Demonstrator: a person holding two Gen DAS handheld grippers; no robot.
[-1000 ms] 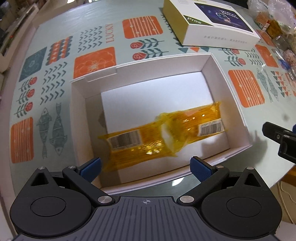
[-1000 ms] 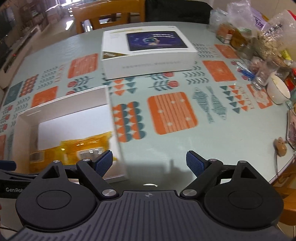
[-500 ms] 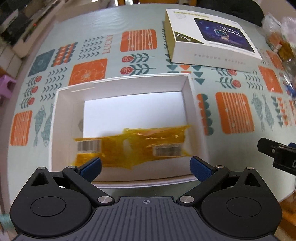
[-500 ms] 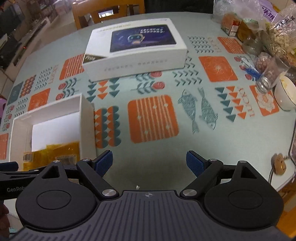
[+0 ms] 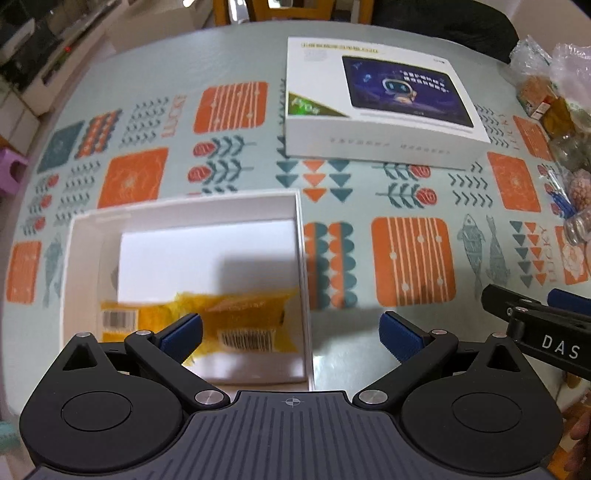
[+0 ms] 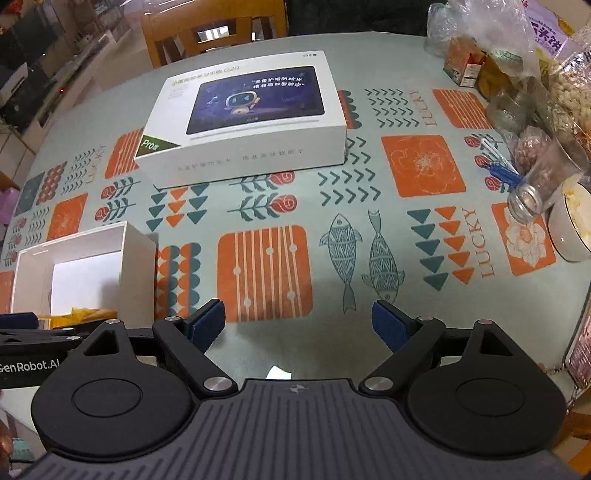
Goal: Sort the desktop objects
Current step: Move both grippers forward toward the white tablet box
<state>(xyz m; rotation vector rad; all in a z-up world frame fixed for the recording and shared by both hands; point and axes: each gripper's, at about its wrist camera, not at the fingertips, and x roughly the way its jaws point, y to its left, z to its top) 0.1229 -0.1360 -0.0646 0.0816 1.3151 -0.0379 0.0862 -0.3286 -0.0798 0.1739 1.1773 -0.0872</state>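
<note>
An open white cardboard box (image 5: 301,266) sits on the patterned tablecloth, holding yellow-orange wrapped packets (image 5: 236,314) with barcode labels. My left gripper (image 5: 291,332) hovers open over the box's right wall, nothing between its fingers. In the right wrist view the same white box (image 6: 138,266) lies at the lower left with a bit of a yellow packet (image 6: 88,314) showing. My right gripper (image 6: 297,325) is open and empty above bare tablecloth, to the right of the box. A large white tablet carton (image 5: 380,107) lies farther back, seen also as the tablet carton (image 6: 251,122).
Jars, bagged snacks and a white bowl (image 6: 569,229) crowd the table's right edge. A wooden chair (image 6: 210,33) stands beyond the far edge. The right gripper's body (image 5: 546,339) shows at the left view's right side.
Both grippers have drifted right and pulled back; the white box slid left in both views. The packets stay in the box. Both grippers remain open.
</note>
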